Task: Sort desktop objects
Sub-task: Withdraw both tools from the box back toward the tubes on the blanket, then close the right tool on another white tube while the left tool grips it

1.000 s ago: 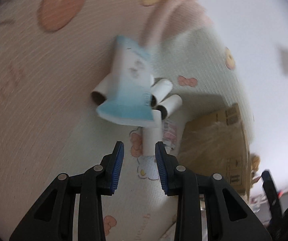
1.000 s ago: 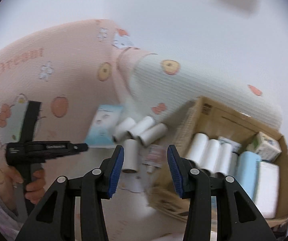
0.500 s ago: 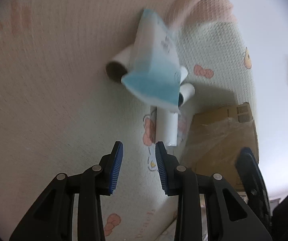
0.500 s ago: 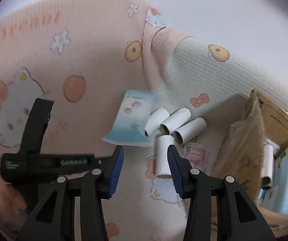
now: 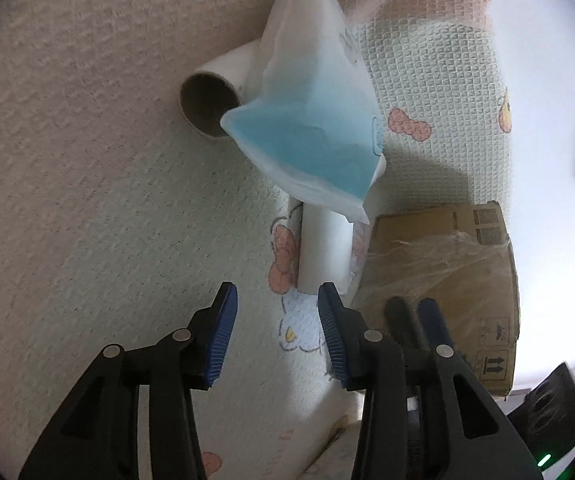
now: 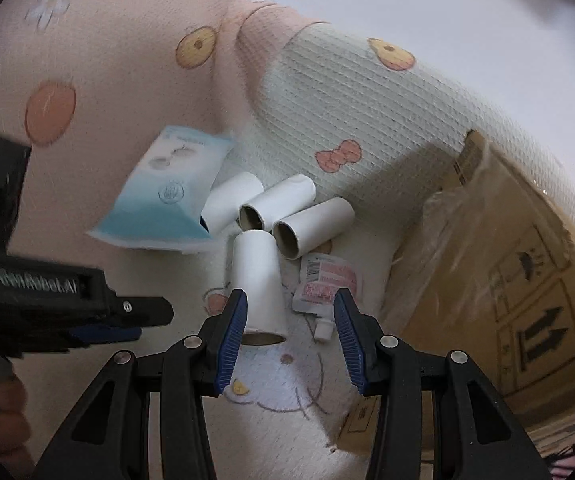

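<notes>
My right claw (image 6: 289, 334) stands wide, holding nothing, its blue pads either side of the nearest paper tube (image 6: 258, 284). That tube lies flat on the patterned blanket (image 6: 127, 80), its long axis running away from me, one open end facing my claw and the far end pointing at the other three tubes. Those three tubes (image 6: 311, 222) lie side by side just beyond the nearest tube, each slanting up to the right, with the visible open ends toward me. Left of the nearest tube, and touching the leftmost tube, the blue-and-white tissue pack (image 6: 169, 194) lies with its blue end toward me. A small pink sachet (image 6: 325, 284) sits just right of the nearest tube, nozzle toward me. Further right of it stands the cardboard box (image 6: 527, 300).

My left claw (image 5: 277, 336) is also wide and empty, hovering near the end of that same tube (image 5: 325, 252), with the tissue pack (image 5: 311, 120) beyond it.
</notes>
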Action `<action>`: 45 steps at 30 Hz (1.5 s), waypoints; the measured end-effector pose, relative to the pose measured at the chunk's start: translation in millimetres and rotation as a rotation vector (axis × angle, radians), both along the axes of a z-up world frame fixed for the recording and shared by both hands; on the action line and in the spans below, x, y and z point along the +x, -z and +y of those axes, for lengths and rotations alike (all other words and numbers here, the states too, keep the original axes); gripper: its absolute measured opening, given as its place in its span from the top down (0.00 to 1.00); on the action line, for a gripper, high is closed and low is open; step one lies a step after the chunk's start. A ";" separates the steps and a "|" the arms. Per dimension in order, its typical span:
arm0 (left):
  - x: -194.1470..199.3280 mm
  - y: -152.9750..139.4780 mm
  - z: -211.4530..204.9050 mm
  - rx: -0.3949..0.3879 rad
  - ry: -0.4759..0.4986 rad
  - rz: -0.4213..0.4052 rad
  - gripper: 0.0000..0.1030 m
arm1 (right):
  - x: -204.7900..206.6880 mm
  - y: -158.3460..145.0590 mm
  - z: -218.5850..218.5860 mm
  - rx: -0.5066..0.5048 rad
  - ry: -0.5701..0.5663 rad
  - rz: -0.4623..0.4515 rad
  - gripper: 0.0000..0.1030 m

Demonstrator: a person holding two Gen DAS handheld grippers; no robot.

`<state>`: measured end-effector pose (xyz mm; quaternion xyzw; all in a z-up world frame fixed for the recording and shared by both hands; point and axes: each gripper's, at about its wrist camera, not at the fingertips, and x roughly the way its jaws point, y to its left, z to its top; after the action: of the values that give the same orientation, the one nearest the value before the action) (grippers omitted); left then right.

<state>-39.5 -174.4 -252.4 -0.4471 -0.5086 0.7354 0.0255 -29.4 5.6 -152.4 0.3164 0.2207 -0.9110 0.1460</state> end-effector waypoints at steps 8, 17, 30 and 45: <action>-21.2 5.7 6.0 -0.010 0.084 0.006 0.56 | -0.1 19.7 -10.6 0.032 -0.033 -0.053 0.60; -49.3 9.1 16.7 0.038 0.139 0.043 0.54 | -6.6 34.3 -15.8 0.064 -0.014 -0.090 0.60; -81.1 11.0 25.7 0.091 0.173 0.057 0.53 | -35.0 39.3 0.1 -0.105 0.035 -0.203 0.59; -80.7 12.3 31.6 0.057 0.152 0.025 0.59 | -40.8 53.4 5.1 -0.220 0.001 -0.354 0.54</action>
<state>-120.2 -142.7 -264.7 -0.4742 -0.4938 0.7220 0.1003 -70.2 10.7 -205.8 0.4536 0.0906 -0.8599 0.2157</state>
